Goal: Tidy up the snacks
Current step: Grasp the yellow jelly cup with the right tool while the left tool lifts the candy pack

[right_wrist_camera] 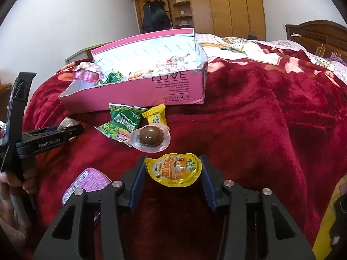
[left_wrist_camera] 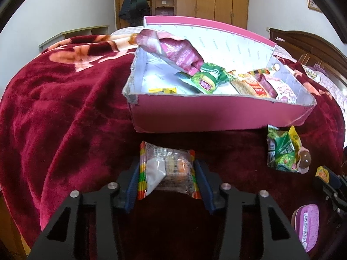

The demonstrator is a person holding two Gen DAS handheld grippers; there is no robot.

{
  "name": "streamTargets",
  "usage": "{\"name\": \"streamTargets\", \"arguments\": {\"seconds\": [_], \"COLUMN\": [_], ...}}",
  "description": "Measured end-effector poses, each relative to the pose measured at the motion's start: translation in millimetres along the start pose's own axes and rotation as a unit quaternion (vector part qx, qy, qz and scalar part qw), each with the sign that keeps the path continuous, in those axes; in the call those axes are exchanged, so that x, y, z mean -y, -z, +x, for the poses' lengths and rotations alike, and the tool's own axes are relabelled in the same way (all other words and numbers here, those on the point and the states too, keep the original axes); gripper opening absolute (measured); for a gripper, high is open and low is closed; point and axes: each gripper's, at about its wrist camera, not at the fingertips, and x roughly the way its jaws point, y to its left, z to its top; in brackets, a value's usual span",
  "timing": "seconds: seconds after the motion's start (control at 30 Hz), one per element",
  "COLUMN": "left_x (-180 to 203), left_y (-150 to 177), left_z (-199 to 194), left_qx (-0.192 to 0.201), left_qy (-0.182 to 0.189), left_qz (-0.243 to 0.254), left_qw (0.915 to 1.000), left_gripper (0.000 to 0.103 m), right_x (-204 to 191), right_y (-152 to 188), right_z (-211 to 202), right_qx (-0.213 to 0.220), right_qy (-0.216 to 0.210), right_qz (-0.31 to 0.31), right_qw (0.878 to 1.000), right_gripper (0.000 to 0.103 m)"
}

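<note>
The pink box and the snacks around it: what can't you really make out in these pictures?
- Pink box: left wrist view, its near wall hides the floor along it.
- Purple tub: both views, cut off by the tongs' black frame.
- Clear packet in the left tongs: print too blurred to read.
- Yellow pouch: right wrist view, contents hidden by its printed cover.

One open pink cardboard box [right_wrist_camera: 121, 99] sits on one dark red plush blanket [right_wrist_camera: 249, 119]. Outside the box lie seven loose snacks: two green foil packets [right_wrist_camera: 121, 119], one small yellow candy wrapper [right_wrist_camera: 156, 118], one brown egg in clear plastic [right_wrist_camera: 151, 138], one yellow egg pouch [right_wrist_camera: 175, 170], one purple sealed cup [right_wrist_camera: 86, 184], and one clear packet with striped edges [left_wrist_camera: 167, 170]. Packets inside the box overlap too much to count.
</note>
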Motion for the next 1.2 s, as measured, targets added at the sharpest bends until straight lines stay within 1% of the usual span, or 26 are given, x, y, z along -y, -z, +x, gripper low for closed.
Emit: {"name": "streamTargets", "arguments": {"seconds": [0.1, 0.33, 0.6, 0.97, 1.2], "left_x": [-2.6, -5.4, -6.3, -3.2, 6.0], "left_y": [0.9, 1.8, -0.8, -10.8, -28.9], "left_z": [-2.6, -11.6, -25.0, -47.7, -54.3], "left_qx": [0.001, 0.006, 0.016, 0.038, 0.055], "left_qy": [0.005, 0.019, 0.035, 0.050, 0.056], "left_qz": [-0.004, -0.010, -0.015, -0.016, -0.001], "left_qw": [1.0000, 0.9998, 0.9991, 0.9979, 0.9969], "left_gripper": [0.045, 0.042, 0.041, 0.041, 0.041], "right_x": [-2.0, -5.5, -10.6, -14.2, -13.6], "right_y": [0.3, 1.0, 1.5, 1.3, 1.2], "right_z": [-0.8, -3.8, -8.6, -13.2, -15.3], "right_qx": [0.001, 0.006, 0.010, 0.009, 0.008], "right_qy": [0.001, 0.006, 0.005, -0.012, -0.022], "right_qz": [-0.002, -0.009, -0.017, -0.010, -0.001], "right_qw": [1.000, 1.000, 1.000, 1.000, 1.000], "right_gripper": [0.046, 0.041, 0.039, 0.038, 0.038]}}
